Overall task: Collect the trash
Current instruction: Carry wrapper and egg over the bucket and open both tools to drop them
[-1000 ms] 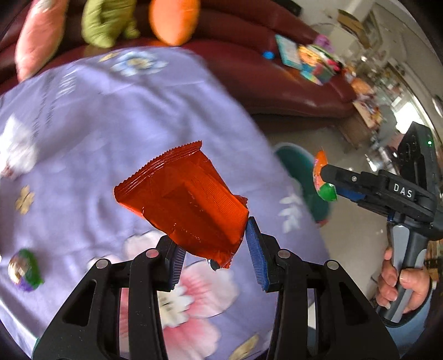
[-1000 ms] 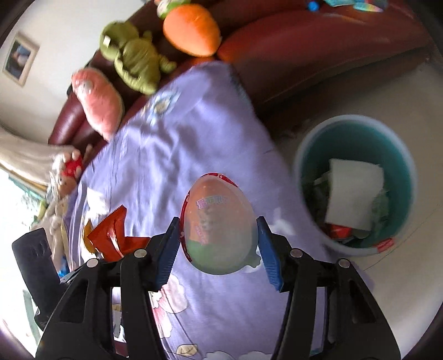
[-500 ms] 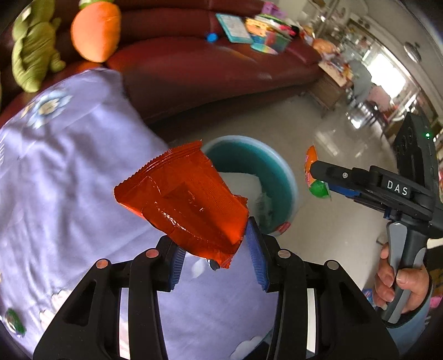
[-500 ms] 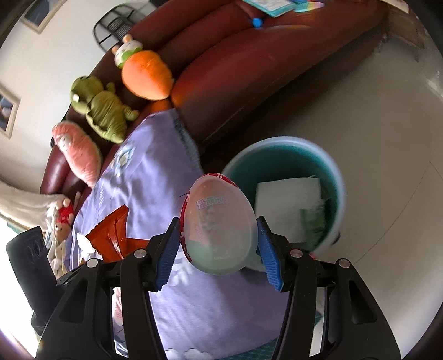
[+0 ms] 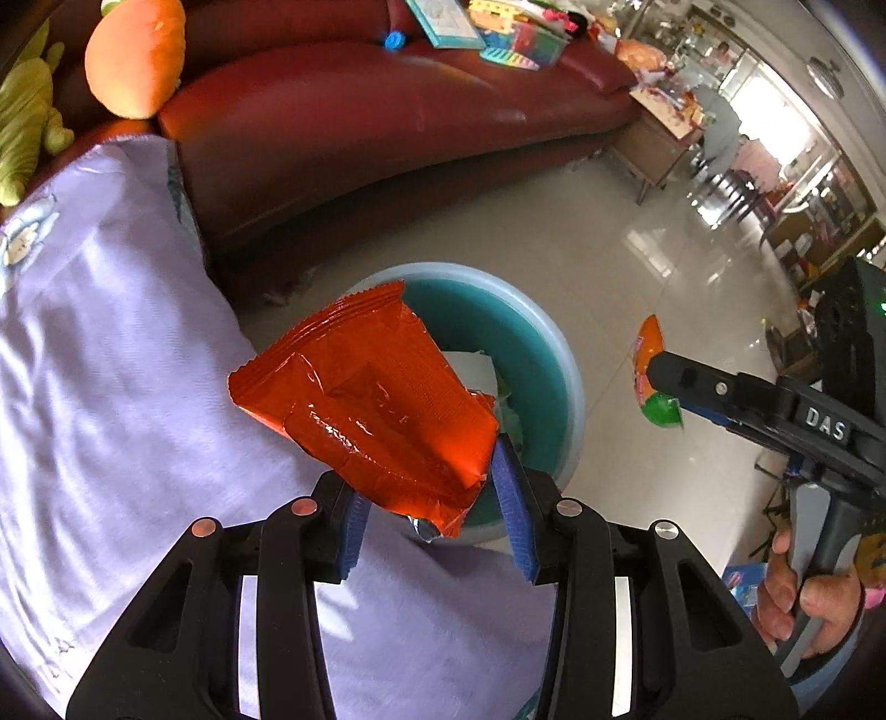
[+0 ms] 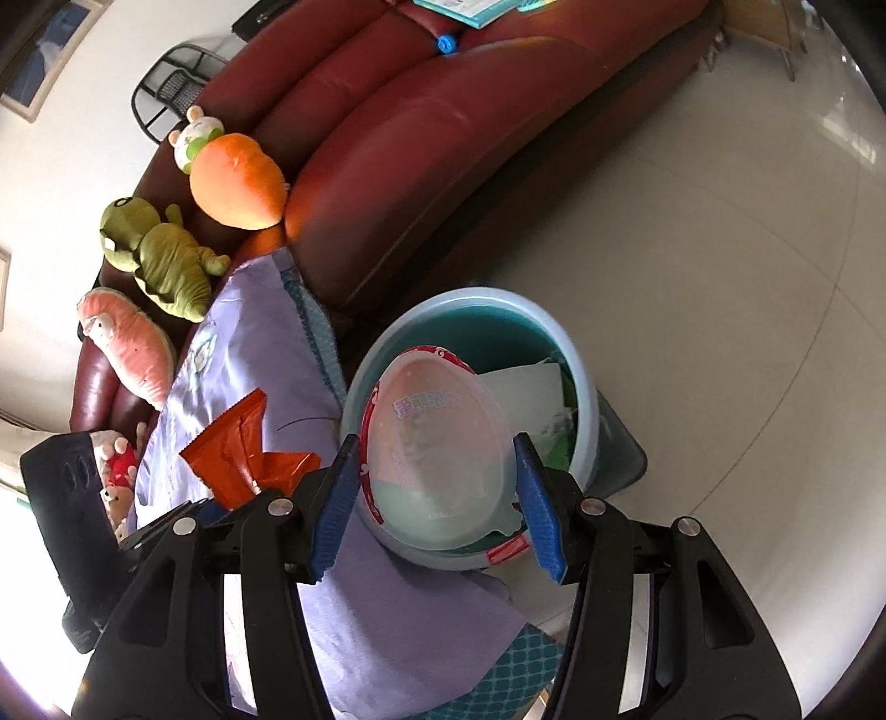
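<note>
My left gripper (image 5: 429, 512) is shut on an orange-red foil snack wrapper (image 5: 371, 404) and holds it above the near rim of the teal trash bin (image 5: 548, 354). My right gripper (image 6: 434, 504) is shut on an egg-shaped plastic shell (image 6: 437, 454) with a red rim, held over the bin (image 6: 587, 410). The bin holds white paper (image 6: 531, 387) and other scraps. The wrapper (image 6: 243, 448) also shows in the right wrist view, and the egg shell (image 5: 653, 382) in the left wrist view, in the right gripper (image 5: 659, 382).
A lilac flowered cloth (image 5: 111, 387) covers the table beside the bin. A dark red sofa (image 5: 360, 122) stands behind with plush toys (image 6: 238, 171) and books (image 5: 443, 27). Pale tiled floor (image 6: 720, 249) spreads around the bin.
Both grippers have swung from over the cloth to the bin. The wrapper and the egg shell now hang over its near rim. Both grips are unchanged.
</note>
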The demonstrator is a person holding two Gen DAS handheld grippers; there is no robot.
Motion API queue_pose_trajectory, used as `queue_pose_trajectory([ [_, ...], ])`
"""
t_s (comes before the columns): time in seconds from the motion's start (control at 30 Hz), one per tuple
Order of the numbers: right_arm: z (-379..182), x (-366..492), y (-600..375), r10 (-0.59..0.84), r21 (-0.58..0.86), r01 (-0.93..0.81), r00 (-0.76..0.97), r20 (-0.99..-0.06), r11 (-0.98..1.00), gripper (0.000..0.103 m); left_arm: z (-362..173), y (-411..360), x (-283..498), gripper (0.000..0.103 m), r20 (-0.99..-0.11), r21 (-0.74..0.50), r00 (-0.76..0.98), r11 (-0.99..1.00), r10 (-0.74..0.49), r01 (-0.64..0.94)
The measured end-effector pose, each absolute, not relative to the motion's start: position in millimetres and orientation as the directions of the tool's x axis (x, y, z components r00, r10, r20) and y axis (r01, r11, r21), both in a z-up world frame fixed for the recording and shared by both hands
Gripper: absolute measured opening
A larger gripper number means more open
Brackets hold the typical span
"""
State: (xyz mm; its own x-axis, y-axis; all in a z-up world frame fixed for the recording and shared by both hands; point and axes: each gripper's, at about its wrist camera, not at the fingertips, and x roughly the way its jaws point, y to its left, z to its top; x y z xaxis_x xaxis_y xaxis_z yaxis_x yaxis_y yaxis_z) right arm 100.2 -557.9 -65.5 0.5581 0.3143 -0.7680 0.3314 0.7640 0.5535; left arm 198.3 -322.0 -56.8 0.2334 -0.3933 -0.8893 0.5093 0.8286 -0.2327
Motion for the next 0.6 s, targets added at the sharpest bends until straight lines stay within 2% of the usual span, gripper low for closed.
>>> queue_pose_trajectory([
  [0.1,-68,105,-560,0.314,0.549,0.333,0.551,-0.773,0.767,0.052,-67,-329,205,0.045,-0.896,-0.237,0.217,0.831,-0.387,0.504],
  [0.17,-68,107,-561,0.314,0.547,0.332,0.549,-0.774,0.768,0.052,-73,-333,207,0.05,-0.901,-0.232,0.211,0.833,-0.378,0.502],
  [0.3,-71,114,-561,0.316,0.544,0.332,0.543,-0.778,0.771,0.052,-78,-336,208,0.075,-0.906,-0.222,0.211,0.837,-0.366,0.501],
  [0.33,-71,114,-560,0.316,0.543,0.332,0.541,-0.779,0.771,0.052,-79,-333,208,0.078,-0.905,-0.224,0.212,0.838,-0.368,0.497],
  [0.6,-75,122,-550,0.328,0.536,0.32,0.521,-0.788,0.781,0.052,-78,-309,209,0.084,-0.903,-0.25,0.211,0.856,-0.375,0.453],
])
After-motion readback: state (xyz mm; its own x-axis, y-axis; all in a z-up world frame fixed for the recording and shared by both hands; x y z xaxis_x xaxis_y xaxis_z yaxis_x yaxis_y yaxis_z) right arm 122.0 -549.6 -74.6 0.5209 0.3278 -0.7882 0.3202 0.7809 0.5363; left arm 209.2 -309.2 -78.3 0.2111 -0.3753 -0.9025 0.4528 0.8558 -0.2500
